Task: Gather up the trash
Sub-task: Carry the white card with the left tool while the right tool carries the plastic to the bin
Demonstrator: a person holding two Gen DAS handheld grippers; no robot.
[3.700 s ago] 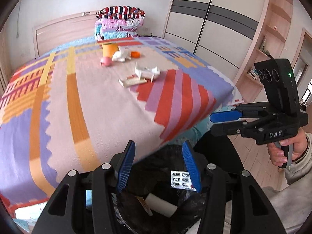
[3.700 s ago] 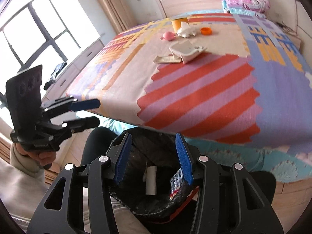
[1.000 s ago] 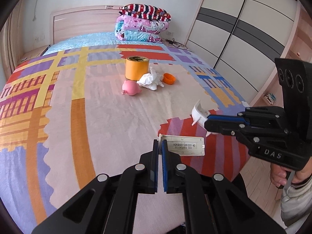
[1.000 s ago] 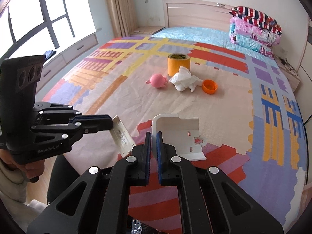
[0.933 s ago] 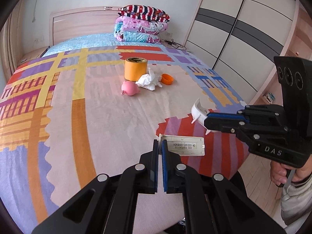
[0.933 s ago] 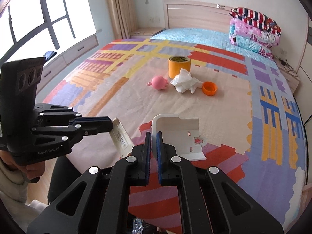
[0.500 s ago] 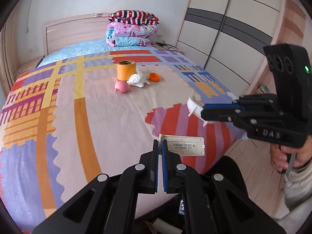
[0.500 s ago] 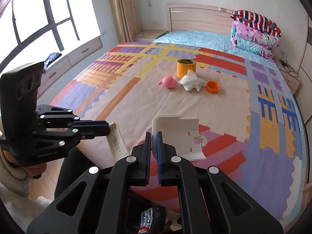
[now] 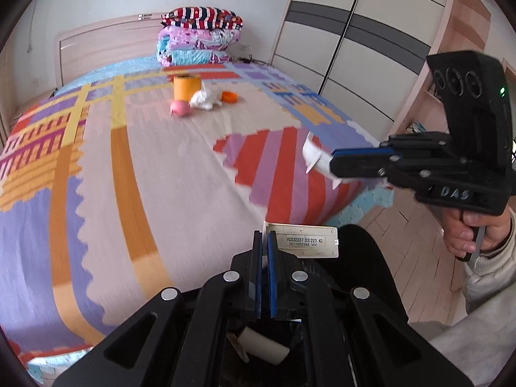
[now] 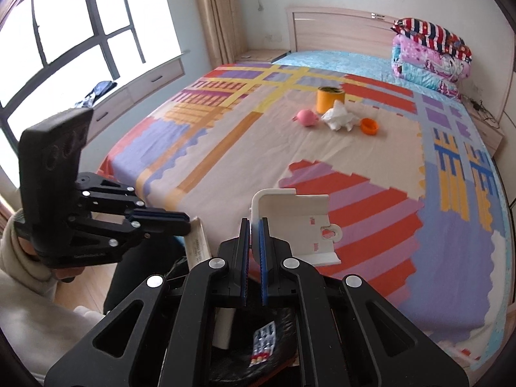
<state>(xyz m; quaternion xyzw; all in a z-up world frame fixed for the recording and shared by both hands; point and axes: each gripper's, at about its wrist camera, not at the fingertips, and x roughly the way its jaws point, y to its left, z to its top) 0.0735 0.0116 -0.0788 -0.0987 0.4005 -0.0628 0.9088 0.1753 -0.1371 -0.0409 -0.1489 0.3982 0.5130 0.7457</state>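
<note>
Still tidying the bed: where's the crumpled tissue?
In both views, the crumpled tissue lies mid-bed, between the pink ball and the orange cap, just before the yellow cup.

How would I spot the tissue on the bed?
Look at the bed, toward its headboard end, where four small things sit together. The tissue lies crumpled between a pink ball and an orange cap, before the yellow cup. It is the only white, shapeless one.

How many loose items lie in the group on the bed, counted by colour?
Orange: 2, the tape roll and the small cap
Pink: 1, the round toy
White: 1, the crumpled tissue
Total: 4
</note>
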